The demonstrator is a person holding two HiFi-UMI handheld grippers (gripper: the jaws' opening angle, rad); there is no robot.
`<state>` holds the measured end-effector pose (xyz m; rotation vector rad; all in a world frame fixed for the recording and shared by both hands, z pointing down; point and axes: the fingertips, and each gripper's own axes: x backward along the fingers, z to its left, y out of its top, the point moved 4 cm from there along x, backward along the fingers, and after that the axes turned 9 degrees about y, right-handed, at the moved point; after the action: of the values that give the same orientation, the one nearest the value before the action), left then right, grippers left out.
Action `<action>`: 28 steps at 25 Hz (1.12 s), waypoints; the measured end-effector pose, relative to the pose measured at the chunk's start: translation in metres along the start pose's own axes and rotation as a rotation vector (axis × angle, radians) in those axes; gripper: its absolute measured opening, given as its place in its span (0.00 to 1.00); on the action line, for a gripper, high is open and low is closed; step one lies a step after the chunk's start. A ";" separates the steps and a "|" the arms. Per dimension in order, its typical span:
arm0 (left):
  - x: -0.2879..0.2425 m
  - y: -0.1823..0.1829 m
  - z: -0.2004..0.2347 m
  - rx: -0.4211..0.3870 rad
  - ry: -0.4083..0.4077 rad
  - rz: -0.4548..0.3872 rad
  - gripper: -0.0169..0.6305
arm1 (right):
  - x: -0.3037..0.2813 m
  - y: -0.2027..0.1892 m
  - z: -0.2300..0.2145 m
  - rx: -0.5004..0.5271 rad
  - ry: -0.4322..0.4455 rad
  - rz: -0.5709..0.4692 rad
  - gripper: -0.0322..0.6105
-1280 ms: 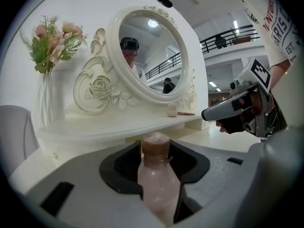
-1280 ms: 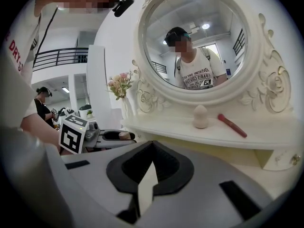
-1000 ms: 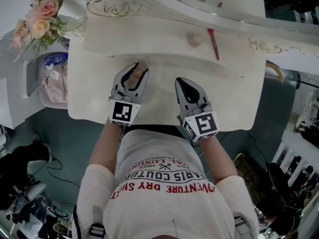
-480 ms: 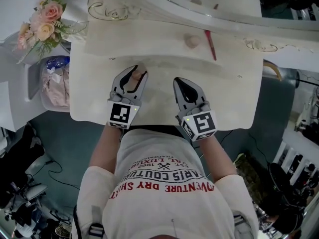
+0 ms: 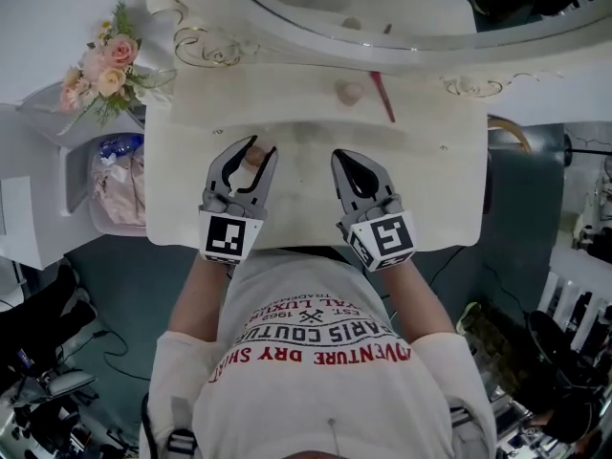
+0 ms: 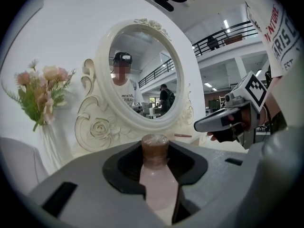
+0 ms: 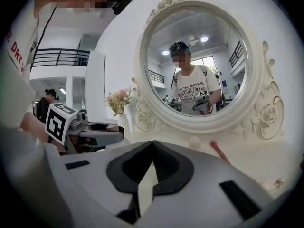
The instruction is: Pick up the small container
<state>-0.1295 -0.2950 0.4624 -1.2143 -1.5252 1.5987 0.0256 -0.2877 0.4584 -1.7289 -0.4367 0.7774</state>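
Left gripper has the small container, right one's got nothing

The left gripper is partway closed, with its pads pressed on both sides of the small container, a pale pink bottle with a brownish cap that sticks up past the jaw tips. That puts the bottle over the left half of the dressing table, about midway between front and back edge; can't tell if it's actually off the top. The right gripper sits just beside it near the middle of the front edge, tips pinched together on nothing. Back by the mirror there's a small pale round thing and a red stick; flowers are off the back left corner.
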 end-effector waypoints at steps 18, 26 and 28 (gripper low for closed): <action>0.037 0.080 -0.005 -0.007 0.028 -0.030 0.24 | 0.049 0.070 0.003 0.095 -0.062 -0.141 0.05; 0.053 0.099 -0.011 -0.032 0.024 -0.084 0.24 | 0.065 0.078 0.005 0.135 -0.076 -0.162 0.05; 0.055 0.100 -0.012 -0.029 0.023 -0.081 0.24 | 0.067 0.078 0.006 0.144 -0.073 -0.161 0.05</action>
<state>-0.1241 -0.2557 0.3552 -1.1677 -1.5683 1.5104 0.0616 -0.2638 0.3653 -1.5153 -0.5491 0.7393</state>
